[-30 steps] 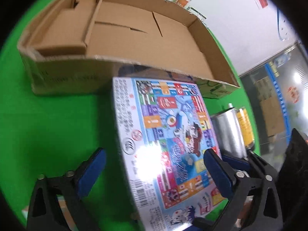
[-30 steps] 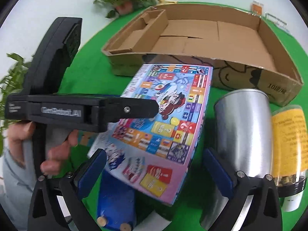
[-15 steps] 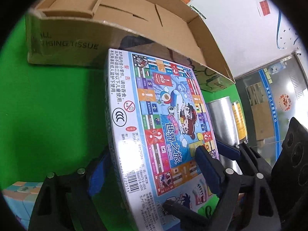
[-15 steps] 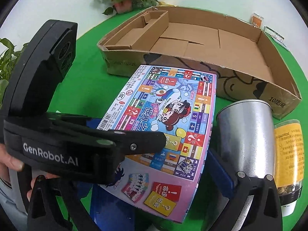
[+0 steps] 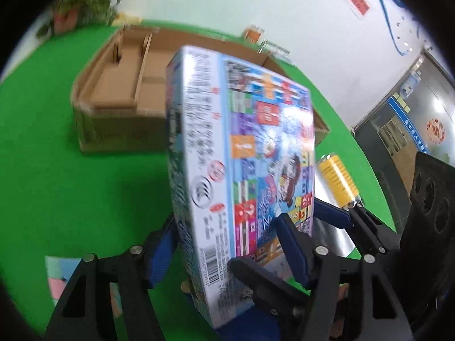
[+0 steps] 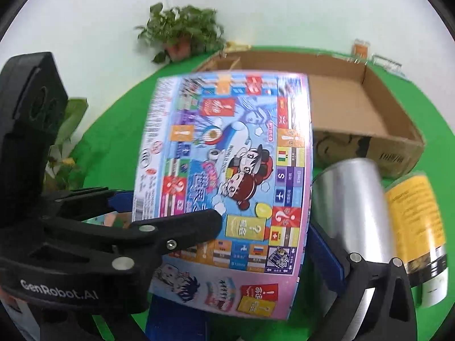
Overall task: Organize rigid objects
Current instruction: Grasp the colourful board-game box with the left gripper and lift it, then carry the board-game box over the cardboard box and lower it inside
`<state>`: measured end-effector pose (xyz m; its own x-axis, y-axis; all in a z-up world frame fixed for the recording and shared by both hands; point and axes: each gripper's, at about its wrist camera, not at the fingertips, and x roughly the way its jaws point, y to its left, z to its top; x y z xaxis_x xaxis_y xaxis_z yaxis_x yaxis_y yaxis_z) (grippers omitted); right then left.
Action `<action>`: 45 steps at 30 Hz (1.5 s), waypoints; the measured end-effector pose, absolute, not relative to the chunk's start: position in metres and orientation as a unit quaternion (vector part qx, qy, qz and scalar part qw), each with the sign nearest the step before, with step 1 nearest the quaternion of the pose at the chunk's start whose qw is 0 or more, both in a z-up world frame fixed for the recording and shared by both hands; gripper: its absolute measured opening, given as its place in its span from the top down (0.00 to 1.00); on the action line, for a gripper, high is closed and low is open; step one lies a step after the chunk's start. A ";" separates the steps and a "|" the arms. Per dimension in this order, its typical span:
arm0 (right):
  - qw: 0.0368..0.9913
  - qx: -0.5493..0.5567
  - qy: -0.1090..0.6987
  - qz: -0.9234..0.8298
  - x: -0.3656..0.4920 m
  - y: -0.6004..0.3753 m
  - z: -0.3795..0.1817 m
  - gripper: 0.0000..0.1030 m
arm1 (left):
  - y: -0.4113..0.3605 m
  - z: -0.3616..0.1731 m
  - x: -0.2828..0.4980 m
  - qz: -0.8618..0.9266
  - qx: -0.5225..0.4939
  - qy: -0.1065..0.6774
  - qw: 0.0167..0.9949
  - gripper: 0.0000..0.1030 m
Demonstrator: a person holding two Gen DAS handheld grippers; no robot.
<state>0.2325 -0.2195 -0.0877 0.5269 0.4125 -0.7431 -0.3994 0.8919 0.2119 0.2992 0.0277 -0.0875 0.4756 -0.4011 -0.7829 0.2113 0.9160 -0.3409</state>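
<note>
A colourful board game box [image 5: 241, 170] [image 6: 227, 170] is tilted up off the green table, in front of an open cardboard box [image 5: 119, 85] [image 6: 355, 108]. My left gripper [image 5: 224, 227] [image 6: 167, 207] has its jaws closing on the game box's near end, one blue pad on the printed face and one behind the left edge. My right gripper [image 6: 224, 241] stands wide open around the game box's lower part. Its right finger [image 6: 327, 255] is beside the box's right edge; its left finger is hidden behind the left gripper.
A silver metal cup [image 6: 349, 207] and a yellow-labelled jar [image 6: 412, 216] stand right of the game box. A blue object [image 6: 176, 321] lies under its near end, and pastel blocks [image 5: 62, 272] lie at the near left. A potted plant [image 6: 182, 34] stands behind the table.
The game box lay flat on the table; now its far end is raised and it tilts up. The left jaws have narrowed onto it. Both views have risen.
</note>
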 end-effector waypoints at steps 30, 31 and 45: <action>0.942 0.022 0.280 0.181 0.295 -0.227 0.059 0.07 | 0.002 0.037 0.378 -0.204 -0.044 0.329 0.921 0.35; 0.942 0.021 0.280 0.182 0.299 -0.226 0.060 0.07 | 0.003 0.039 0.382 -0.203 -0.045 0.329 0.921 0.35; 0.925 0.021 0.331 0.185 0.362 -0.194 0.050 0.07 | 0.018 0.015 0.443 -0.196 -0.063 0.374 0.904 0.35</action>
<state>0.3617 -0.1941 0.0500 0.7132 0.3556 -0.6041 -0.3278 0.9309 0.1611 0.4434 0.0177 0.0152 0.6438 -0.4011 -0.6516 0.3066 0.9155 -0.2606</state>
